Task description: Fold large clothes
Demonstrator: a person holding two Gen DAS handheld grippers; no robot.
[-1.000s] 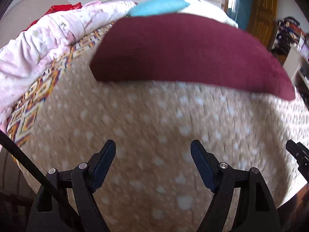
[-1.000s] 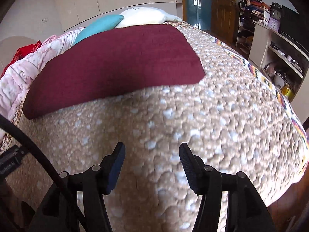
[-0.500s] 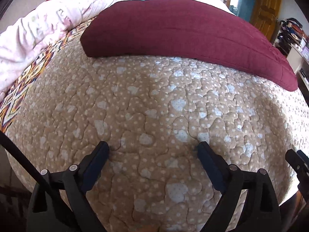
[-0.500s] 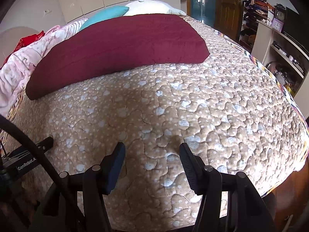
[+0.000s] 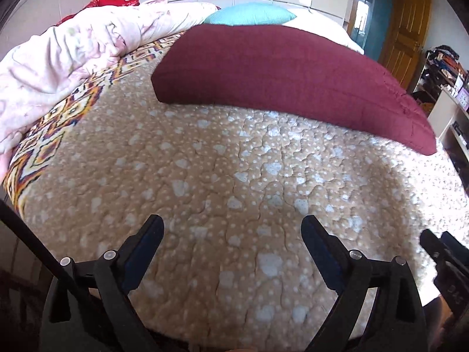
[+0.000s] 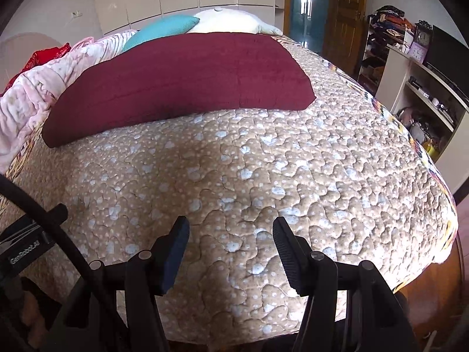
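A large maroon cloth (image 5: pixel 278 73) lies folded into a long flat band across the far half of the bed (image 5: pixel 234 176). In the right wrist view the maroon cloth (image 6: pixel 181 79) rests on the tan quilted bed cover (image 6: pixel 263 161). My left gripper (image 5: pixel 231 223) hovers over the near part of the cover, jaws wide open, nothing between them. My right gripper (image 6: pixel 231 223) is open too, empty, well short of the cloth. Each gripper's body shows at the edge of the other's view.
A crumpled pink quilt (image 5: pixel 73 50) is heaped along the bed's left side, with a red cloth behind it. A teal pillow (image 5: pixel 252 14) and a white pillow (image 6: pixel 228 22) lie at the head. Shelves (image 6: pixel 425 88) and a wooden door (image 5: pixel 407 29) stand to the right.
Both grippers have drawn back from the maroon cloth toward the near edge of the bed. The left jaws have spread wider. The cloth has not moved.
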